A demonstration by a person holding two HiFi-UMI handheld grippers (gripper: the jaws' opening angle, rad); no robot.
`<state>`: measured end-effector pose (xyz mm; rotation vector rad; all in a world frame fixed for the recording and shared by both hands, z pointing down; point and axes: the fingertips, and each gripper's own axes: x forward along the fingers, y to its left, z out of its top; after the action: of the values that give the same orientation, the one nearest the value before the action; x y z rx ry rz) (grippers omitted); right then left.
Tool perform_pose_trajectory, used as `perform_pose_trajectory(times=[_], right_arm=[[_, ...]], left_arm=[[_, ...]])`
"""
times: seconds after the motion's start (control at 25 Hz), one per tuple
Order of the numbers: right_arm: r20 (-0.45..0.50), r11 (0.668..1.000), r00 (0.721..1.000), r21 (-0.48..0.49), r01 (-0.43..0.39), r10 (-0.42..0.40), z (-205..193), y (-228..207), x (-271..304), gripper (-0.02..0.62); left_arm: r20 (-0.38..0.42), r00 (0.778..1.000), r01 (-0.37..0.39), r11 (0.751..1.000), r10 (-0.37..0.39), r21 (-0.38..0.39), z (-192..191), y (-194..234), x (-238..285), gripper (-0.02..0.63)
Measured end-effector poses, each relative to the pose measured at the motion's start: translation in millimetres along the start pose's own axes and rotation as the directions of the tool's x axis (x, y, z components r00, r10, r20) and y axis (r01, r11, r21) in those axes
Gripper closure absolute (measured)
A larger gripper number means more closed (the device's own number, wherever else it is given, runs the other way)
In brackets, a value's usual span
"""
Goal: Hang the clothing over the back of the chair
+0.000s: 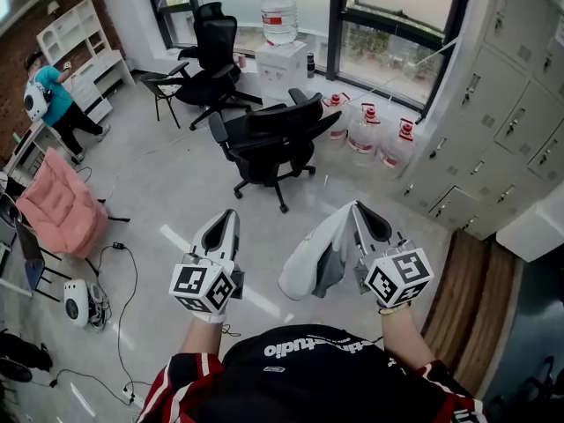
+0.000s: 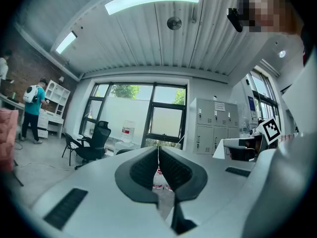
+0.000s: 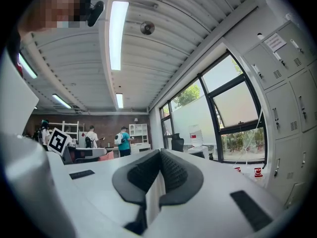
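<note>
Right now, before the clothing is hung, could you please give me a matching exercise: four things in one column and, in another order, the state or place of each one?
Things:
1. left claw
2. right claw
3. nearest black chair
4. pink cushion

States or places:
A. shut on the pale clothing
B. at the far left of the head view
C. shut, with nothing between its jaws
D. on the floor ahead, nothing hung on its back

Pairs: 1-C, 2-A, 3-D, 4-B

Left hand-held gripper [image 1: 229, 215] and right hand-held gripper [image 1: 359, 208] level, jaws closed.
</note>
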<state>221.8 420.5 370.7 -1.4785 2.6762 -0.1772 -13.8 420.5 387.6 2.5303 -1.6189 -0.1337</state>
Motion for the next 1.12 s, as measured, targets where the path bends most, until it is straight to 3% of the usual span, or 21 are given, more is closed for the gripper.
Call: perform_pose_trajectory(times=[0.8,1.12], right_arm=[[-0.016,0.992,0.992,0.026,-0.127,0.128,-9,-60,2,0.58],[-0.021,0.99,0.991,0.035,-0.134,0.135,-16,-77,23,0.58]], left_arm=[[0.013,0.994,-0.11,0.993,0.109,0.052,-7,-43,32,0.58],[0.009,0.992,-0.127,0.991,0.127,0.051,-14,-32,51,0.58]])
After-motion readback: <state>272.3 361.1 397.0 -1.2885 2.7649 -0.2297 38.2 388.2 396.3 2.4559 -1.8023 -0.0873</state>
